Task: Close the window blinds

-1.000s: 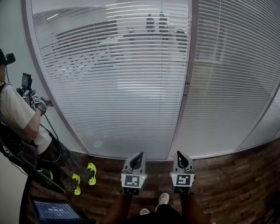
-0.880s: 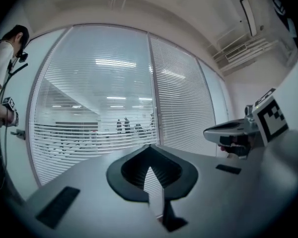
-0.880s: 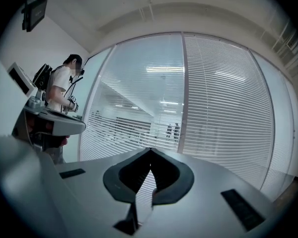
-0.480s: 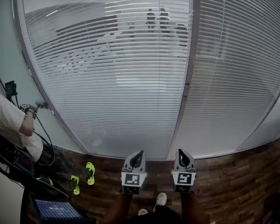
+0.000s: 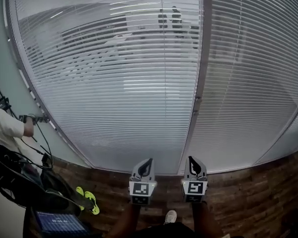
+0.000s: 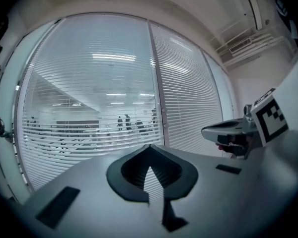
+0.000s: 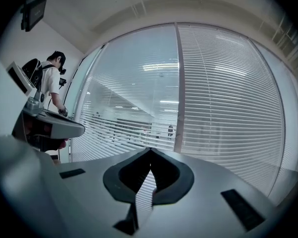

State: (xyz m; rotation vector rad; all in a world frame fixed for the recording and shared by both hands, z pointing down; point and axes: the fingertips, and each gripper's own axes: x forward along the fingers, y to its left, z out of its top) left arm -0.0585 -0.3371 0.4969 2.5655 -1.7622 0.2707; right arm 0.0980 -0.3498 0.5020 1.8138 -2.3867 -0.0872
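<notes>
approach step, before any contact. the window blinds [image 5: 139, 58] fill the glazed wall ahead in two panels parted by an upright mullion [image 5: 199, 73]. the left-hand panel [image 5: 114, 103] has its slats tilted open, so the office beyond shows through, while the right-hand panel [image 5: 253, 83] reads nearly opaque. below runs a wooden floor [image 5: 248, 197], and a bystander [image 5: 5, 130] stands at far left. the left claw [image 5: 147, 165] and right claw [image 5: 192, 165] are held low, side by side, well apart from the blinds, each clenched on nothing with tips meeting. judged next move: reach forward for the cord or wand that tilts the left-hand slats. none can be made out here, so it must first be found, then one claw released to take it.
</notes>
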